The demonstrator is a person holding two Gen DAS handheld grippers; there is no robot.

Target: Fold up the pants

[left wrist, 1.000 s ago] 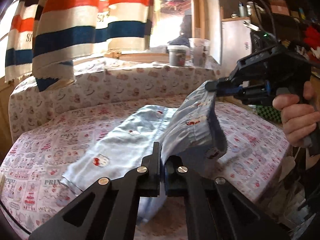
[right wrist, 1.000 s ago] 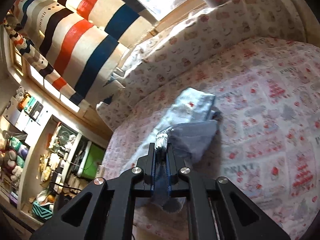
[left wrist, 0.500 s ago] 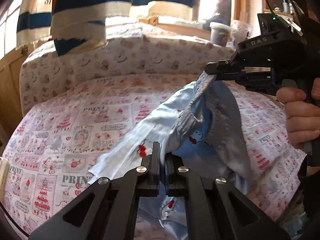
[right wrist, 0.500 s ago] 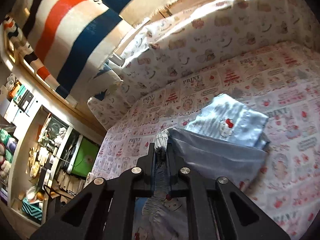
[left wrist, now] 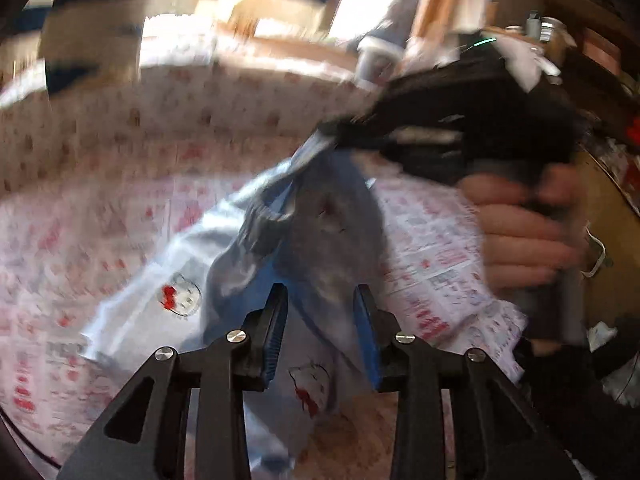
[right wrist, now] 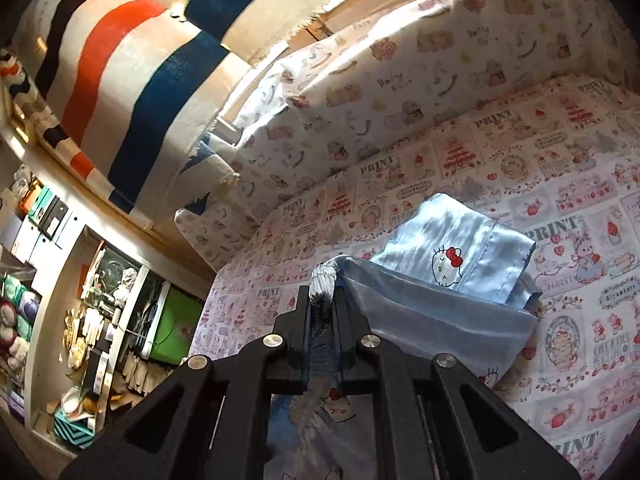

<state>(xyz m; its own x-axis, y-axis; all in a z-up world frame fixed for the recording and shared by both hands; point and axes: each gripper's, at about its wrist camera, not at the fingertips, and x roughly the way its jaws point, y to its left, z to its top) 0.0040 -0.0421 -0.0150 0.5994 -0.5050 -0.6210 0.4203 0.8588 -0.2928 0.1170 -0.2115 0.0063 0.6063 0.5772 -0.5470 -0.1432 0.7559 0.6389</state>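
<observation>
A bed under a patterned sheet, striped cloth hanging behind, cluttered shelves off to one side; pale blue pants half-folded on the bedding.

The right gripper has its jaws pressed together on the gathered waistband, holding it raised above the sheet with a fold sagging toward the flat leg; a hand grips its handle, and it points downward at a slant; the left gripper is opening its jaws, blue fabric hanging between them but seemingly not pressed by the pads. The likely trouble: with one corner let go, the lifted half could swing or bunch unevenly, landing crooked on the lower layer; the left view is blurred, so contact there is uncertain.
</observation>
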